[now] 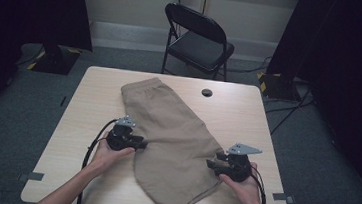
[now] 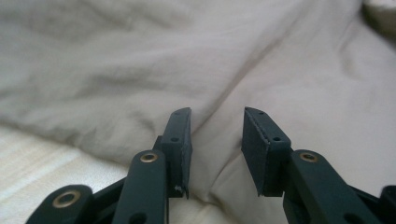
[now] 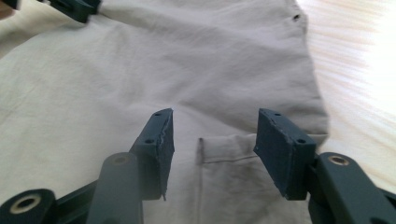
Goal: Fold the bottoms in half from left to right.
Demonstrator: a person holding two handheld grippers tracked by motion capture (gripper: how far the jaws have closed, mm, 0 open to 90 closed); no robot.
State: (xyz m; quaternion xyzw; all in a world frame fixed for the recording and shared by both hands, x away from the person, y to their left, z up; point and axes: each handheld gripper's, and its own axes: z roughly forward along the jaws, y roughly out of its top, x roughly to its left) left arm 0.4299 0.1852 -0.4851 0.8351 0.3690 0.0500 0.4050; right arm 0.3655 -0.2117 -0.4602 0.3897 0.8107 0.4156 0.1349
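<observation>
Spread flat across the middle of the table: tan shorts, waistband toward the far edge near the round cable hole, leg hems reaching the near edge, one hem corner almost at the very lip. Lying diagonally, from the far left of centre down to the near right of centre. At the shorts' left side, about midway along the cloth: left gripper, held in the left hand, tips pointing in toward the fabric and just at its edge. Jaws parted in the left gripper view, a clear gap between the pads, nothing pinched, only creased tan cloth beyond and beneath them. At the shorts' right side, nearer the front right corner of the table: right gripper, cradled in the right hand, tips at the cloth's edge. Jaws spread wide in the right gripper view, pads hovering over a stitched pocket seam, no fabric caught between them. Bare pale wood to the right of the cloth in that same view. Behind the table, on the grey floor: a black folding chair.
</observation>
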